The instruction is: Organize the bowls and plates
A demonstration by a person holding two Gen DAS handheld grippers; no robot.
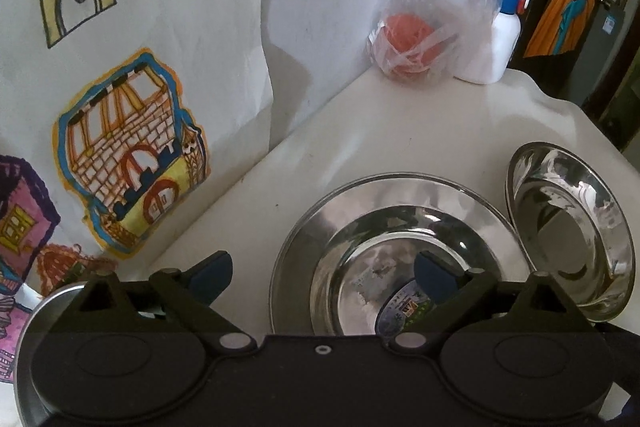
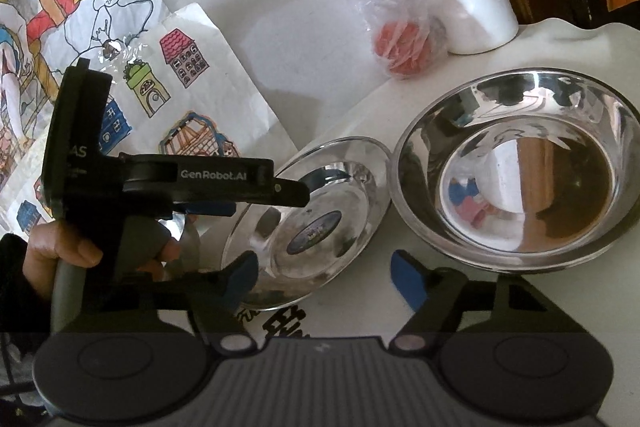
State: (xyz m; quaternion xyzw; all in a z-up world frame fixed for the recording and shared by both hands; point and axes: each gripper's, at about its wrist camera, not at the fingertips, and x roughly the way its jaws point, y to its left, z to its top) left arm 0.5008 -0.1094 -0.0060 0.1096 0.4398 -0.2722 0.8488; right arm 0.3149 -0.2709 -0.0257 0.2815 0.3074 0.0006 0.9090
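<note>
White table [image 2: 340,27] — left hand [image 2: 60,247] gripping upright handle.

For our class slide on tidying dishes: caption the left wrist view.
Open left gripper above a labelled shiny steel plate, a smaller steel bowl alongside.

Two shiny steel bowls [image 2: 516,167] [image 2: 316,223] are gleaming on an off-white table [image 1: 400,123]. Drawings [image 1: 132,155] are showing houses in orange, blue, yellow and pink. A clear bag [image 1: 432,7] is showing something red beside a white bottle [image 2: 476,15] with a blue cap.
</note>
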